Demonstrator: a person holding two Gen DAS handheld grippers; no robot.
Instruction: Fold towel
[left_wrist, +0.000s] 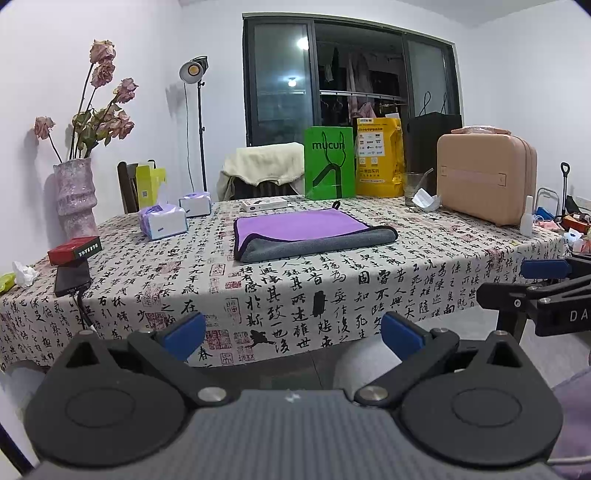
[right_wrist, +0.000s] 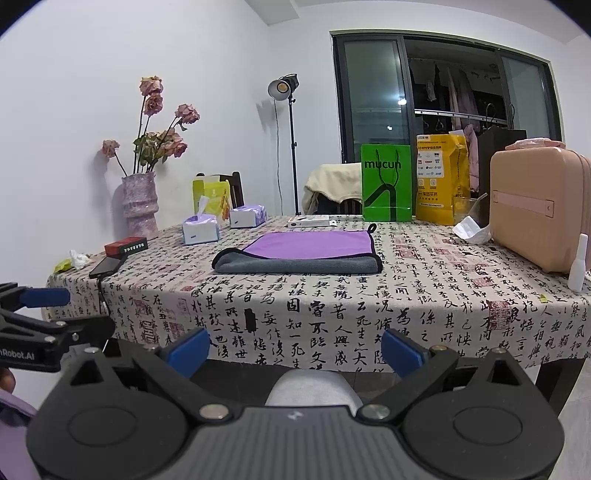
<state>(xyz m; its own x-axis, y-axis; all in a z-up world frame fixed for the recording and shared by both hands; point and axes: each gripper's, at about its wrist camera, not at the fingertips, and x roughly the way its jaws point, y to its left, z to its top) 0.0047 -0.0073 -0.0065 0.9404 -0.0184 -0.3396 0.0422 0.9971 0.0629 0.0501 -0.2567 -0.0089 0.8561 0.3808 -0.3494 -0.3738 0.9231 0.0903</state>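
A purple and grey towel (left_wrist: 310, 232) lies folded on the middle of the table, its grey side rolled over along the near edge; it also shows in the right wrist view (right_wrist: 299, 253). My left gripper (left_wrist: 293, 334) is open and empty, held off the table's near edge, well short of the towel. My right gripper (right_wrist: 293, 349) is open and empty, also in front of the table's edge. Each gripper shows at the side of the other's view: the right gripper (left_wrist: 546, 273), the left gripper (right_wrist: 44, 299).
The table (left_wrist: 332, 295) has a calligraphy-print cloth. On it stand a vase of dried roses (left_wrist: 75, 195), tissue packs (left_wrist: 162, 221), a red box (left_wrist: 74, 249), a phone (left_wrist: 72, 278), a green bag (left_wrist: 328, 164), a yellow bag (left_wrist: 378, 157), a glass (left_wrist: 413, 188) and a pink case (left_wrist: 485, 177).
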